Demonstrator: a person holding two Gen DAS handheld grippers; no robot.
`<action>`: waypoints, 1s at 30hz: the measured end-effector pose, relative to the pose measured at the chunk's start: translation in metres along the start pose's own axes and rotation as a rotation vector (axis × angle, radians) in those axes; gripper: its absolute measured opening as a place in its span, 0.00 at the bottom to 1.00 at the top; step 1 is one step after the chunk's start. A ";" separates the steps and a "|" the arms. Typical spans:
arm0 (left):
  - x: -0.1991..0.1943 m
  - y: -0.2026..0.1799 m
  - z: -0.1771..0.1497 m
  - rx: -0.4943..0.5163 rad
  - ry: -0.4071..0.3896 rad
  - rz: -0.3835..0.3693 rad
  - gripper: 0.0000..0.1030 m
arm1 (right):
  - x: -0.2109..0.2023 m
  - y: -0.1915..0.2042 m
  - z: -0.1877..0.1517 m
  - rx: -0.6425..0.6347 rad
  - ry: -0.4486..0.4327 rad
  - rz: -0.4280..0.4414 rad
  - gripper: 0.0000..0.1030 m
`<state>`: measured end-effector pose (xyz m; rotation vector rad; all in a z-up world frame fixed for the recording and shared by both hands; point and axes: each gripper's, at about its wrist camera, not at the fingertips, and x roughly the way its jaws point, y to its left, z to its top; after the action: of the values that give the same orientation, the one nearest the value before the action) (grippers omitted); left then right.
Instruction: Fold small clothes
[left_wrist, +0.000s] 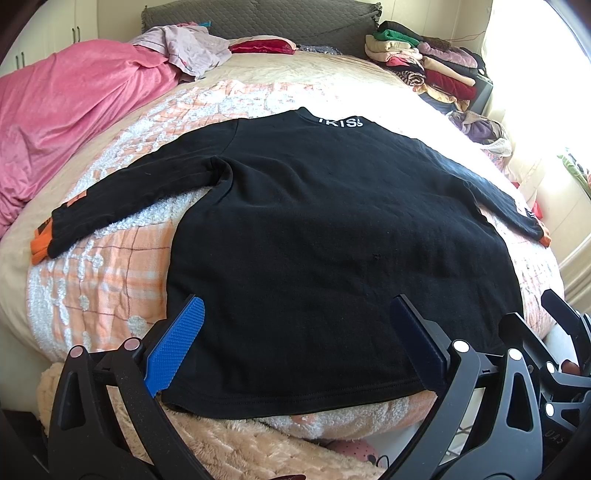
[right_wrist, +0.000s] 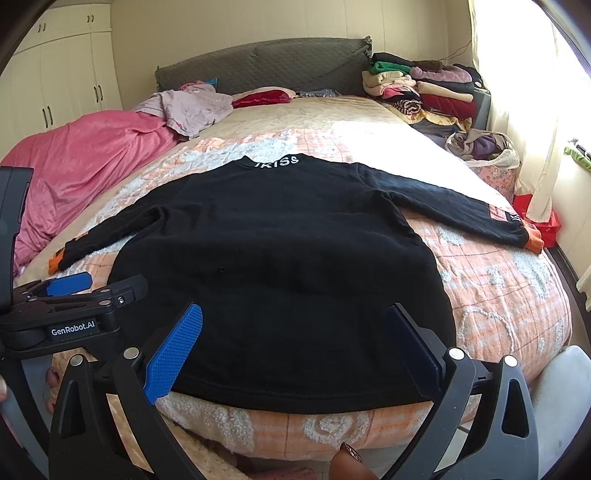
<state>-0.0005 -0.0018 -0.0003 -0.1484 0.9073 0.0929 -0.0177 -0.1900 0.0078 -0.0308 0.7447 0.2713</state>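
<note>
Tongs (left_wrist: 299, 343) agape; sweater (left_wrist: 314, 240) collar pointing away.

A small black long-sleeved knit top (left_wrist: 332, 229) lay spread flat on an orange-and-white checked fleecy blanket (left_wrist: 110, 266) over the bed. Its hem faced the near edge of the bed and its neck pointed toward the headboard. White letters (left_wrist: 341, 123) ran across the collar band. Both sleeves stretched out sideways and slightly toward the near edge, each ending in an orange ribbed cuff (left_wrist: 40, 248), with an orange patch (right_wrist: 498, 213) near the right cuff.
</note>
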 end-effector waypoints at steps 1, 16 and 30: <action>0.000 0.000 0.000 0.001 0.000 0.002 0.92 | 0.000 0.000 0.000 0.000 0.001 -0.001 0.96; 0.005 0.002 0.001 -0.003 0.011 0.004 0.92 | 0.004 0.000 0.005 0.010 0.004 0.005 0.96; 0.018 0.003 0.030 -0.009 0.031 -0.011 0.92 | 0.022 -0.005 0.021 0.043 0.012 0.025 0.96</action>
<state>0.0335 0.0061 0.0036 -0.1635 0.9368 0.0851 0.0133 -0.1870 0.0081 0.0177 0.7630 0.2795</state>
